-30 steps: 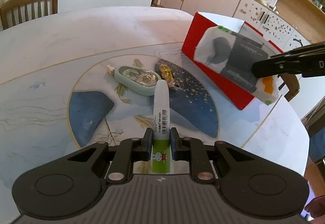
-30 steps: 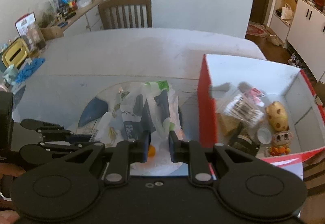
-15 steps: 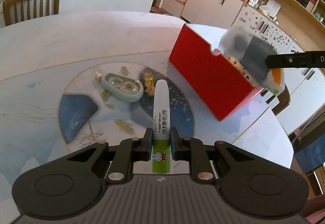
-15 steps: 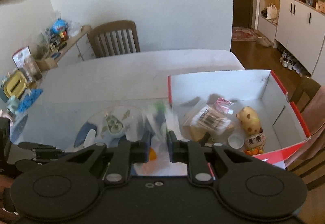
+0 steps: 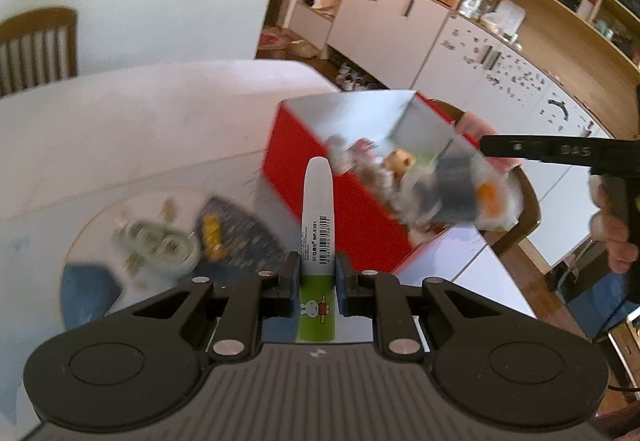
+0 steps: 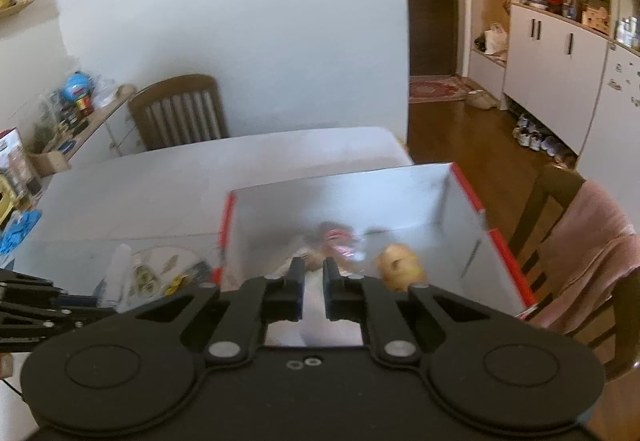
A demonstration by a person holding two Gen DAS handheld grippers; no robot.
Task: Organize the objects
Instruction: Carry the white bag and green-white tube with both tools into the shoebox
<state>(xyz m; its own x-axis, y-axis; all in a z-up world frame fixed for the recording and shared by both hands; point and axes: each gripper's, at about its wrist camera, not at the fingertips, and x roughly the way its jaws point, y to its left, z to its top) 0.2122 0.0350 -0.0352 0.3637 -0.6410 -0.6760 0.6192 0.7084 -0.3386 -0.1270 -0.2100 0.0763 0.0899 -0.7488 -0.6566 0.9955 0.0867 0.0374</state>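
Keep right gripper [image 5: 486,151] pinched on soft grey-and-white plastic packet [image 5: 452,193] until above open red cardboard box [image 5: 332,201]; keep left gripper [image 5: 316,273] clamped on white-and-green glue stick [image 5: 317,225].

We see soft, even daylight in both views, with no hard shadows and no glare on the pale table [image 5: 132,121]; the left wrist view is sharp only close in, where the glue stick [image 5: 317,225] shows its barcode crisply, while the red box [image 5: 340,201], the packet [image 5: 460,193] above it and the small items near the table's near edge smear with motion blur; in the right wrist view the box's contents are smeared too; the fisheye bends the shelves [image 5: 560,1] and the door frame [image 6: 408,1] toward the edges, and the corners darken.
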